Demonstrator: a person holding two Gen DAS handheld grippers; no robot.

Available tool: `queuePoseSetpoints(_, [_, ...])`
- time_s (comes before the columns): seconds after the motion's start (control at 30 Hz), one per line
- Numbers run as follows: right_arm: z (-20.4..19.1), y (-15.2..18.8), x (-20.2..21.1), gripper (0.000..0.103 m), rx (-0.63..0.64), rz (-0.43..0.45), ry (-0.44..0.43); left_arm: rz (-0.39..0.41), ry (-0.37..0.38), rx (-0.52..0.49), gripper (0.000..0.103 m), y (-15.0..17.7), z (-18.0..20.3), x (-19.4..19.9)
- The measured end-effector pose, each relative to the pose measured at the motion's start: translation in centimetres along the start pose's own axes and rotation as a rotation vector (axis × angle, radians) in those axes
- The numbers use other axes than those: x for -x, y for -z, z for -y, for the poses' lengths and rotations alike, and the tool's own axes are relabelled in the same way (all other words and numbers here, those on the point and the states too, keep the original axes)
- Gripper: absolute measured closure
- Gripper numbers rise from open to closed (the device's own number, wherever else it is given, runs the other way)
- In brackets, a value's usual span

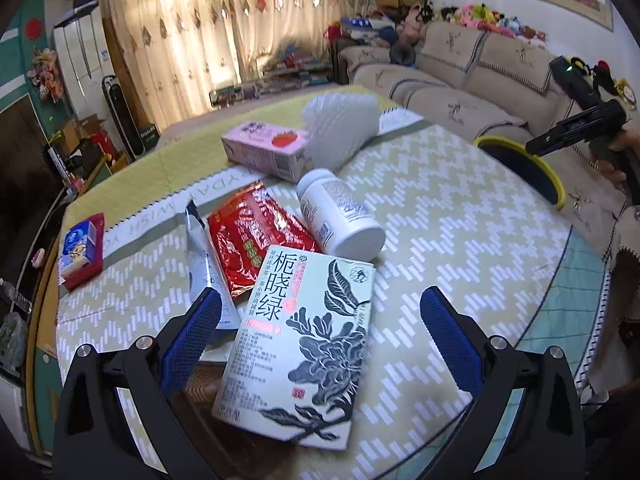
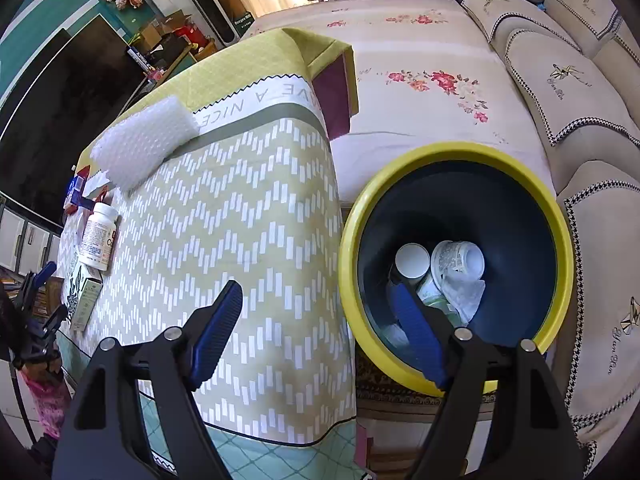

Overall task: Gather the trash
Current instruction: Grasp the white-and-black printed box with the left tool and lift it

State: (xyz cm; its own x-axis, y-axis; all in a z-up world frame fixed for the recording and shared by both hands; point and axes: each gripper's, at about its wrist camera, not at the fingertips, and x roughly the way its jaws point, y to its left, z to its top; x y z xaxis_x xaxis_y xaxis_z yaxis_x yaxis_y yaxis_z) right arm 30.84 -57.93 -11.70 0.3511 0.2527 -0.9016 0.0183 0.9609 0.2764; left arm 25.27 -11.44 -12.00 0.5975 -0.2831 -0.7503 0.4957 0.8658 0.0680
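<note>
Cluttered table point(image 1: 460, 208): our left gripper point(image 1: 320, 320) gapes around the tea box point(image 1: 304, 344), bottom centre; right gripper point(image 2: 320, 320) hangs wide, empty, over the bin point(image 2: 560, 216). Next, squeeze.

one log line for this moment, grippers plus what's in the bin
left gripper: open over tea box | right gripper: open, empty, by bin | bin: white jar, cup, wrappers

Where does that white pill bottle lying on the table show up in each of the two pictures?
Left wrist view: the white pill bottle lies on its side at the centre, just beyond the tea box.
Right wrist view: the bottle sits small at the far left edge, beside the same tea box.
Shared landmark: the yellow-rimmed bin.
</note>
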Motion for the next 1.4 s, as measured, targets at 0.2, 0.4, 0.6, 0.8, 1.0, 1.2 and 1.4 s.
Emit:
queuePoseSetpoints(0.2, [0.7,0.1,-0.8,0.029,-0.01,-0.014,-0.004,-0.083,-0.029,-0.042,0.005,-0.3,0.2,-2.6])
queuePoseSetpoints(0.4, [1.2,0.6,-1.7,0.029,-0.015,-0.033,-0.009,-0.139,-0.052,-0.054,0.005,-0.3,0.2,-4.3])
queuePoseSetpoints(0.6, [1.4,0.9,-2.1,0.028,-0.018,-0.041,-0.019,-0.153,-0.082,-0.093,0.016,-0.1,1.8,-4.5])
queuePoseSetpoints(0.8, [1.3,1.5,-2.3,0.028,-0.012,-0.047,-0.031,-0.161,-0.081,-0.104,0.021,0.3,3.4,-3.6])
queuePoseSetpoints(1.0, [1.5,2.3,-2.2,0.028,-0.017,-0.046,-0.033,-0.166,-0.097,-0.101,0.027,1.0,4.6,-3.4])
queuePoseSetpoints(1.2, [1.8,3.0,-1.6,0.028,-0.018,-0.032,-0.041,-0.135,-0.08,-0.051,0.029,1.2,4.6,-2.0])
queuePoseSetpoints(1.4, [2.1,3.6,-1.0,0.028,-0.022,-0.016,-0.048,-0.052,-0.037,-0.021,0.029,1.5,4.6,1.8])
